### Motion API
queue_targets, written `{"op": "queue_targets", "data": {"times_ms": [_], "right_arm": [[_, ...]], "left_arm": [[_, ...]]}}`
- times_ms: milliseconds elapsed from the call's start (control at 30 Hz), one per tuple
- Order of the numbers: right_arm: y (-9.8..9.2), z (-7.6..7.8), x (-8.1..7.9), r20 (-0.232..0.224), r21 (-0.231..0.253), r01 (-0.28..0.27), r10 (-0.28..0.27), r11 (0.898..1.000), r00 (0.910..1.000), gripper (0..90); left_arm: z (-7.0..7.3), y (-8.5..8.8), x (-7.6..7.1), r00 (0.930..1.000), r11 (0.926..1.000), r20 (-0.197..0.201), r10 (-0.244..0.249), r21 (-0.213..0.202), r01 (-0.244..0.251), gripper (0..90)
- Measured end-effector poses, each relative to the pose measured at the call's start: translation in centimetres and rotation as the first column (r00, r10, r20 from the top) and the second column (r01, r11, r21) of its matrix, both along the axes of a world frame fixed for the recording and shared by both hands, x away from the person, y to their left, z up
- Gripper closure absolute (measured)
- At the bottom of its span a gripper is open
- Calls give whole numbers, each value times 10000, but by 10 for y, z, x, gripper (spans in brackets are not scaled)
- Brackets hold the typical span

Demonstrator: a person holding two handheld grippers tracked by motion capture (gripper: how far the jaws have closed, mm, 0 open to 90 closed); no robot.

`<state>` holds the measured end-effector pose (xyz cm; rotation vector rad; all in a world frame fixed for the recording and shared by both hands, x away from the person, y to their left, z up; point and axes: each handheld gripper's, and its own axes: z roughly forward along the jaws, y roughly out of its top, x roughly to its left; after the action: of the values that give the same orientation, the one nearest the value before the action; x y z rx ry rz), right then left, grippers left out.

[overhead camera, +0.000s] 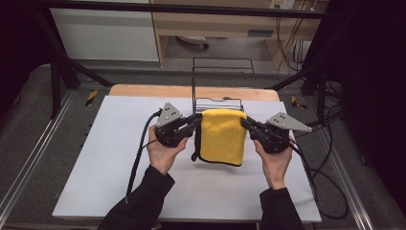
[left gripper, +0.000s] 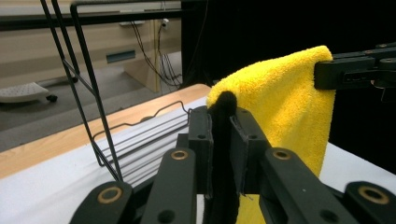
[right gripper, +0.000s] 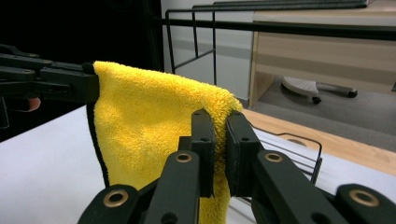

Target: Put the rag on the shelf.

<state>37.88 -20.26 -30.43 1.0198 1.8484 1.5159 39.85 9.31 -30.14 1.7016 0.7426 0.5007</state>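
Just in front of the black wire rack (overhead camera: 218, 101), above the far middle of the white counter (overhead camera: 119, 158), a yellow towel (overhead camera: 222, 136) hung folded between the two tools. Its top fold ran left to right, from one tool to the other, roughly parallel to the rack's low front rail, with the rack lying directly beyond it, away from the person. Both hands stood about equally near the rack, one at each end of the fold.

The left hand-held gripper (overhead camera: 195, 120) was clenched on the towel's left top corner; its own view showed the dark edging (left gripper: 224, 140) pinched between nearly closed jaws. The right hand-held gripper (overhead camera: 245, 122) was likewise clamped on the right top corner, yellow pile squeezed in the narrow gap. The towel's lower edge dangled free, seemingly just clear of the counter. Carrying it forward over the rack would likely need both hands moving together to keep the fold level.
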Motion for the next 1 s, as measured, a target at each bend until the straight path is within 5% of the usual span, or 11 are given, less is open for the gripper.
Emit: {"op": "queue_targets", "data": {"times_ms": [1000], "right_arm": [[11,54,12,1376,451,333,-392,9984,9897,838]], "left_arm": [[48,8,15,9908,9946,1274,452,-981,-327,792]]}}
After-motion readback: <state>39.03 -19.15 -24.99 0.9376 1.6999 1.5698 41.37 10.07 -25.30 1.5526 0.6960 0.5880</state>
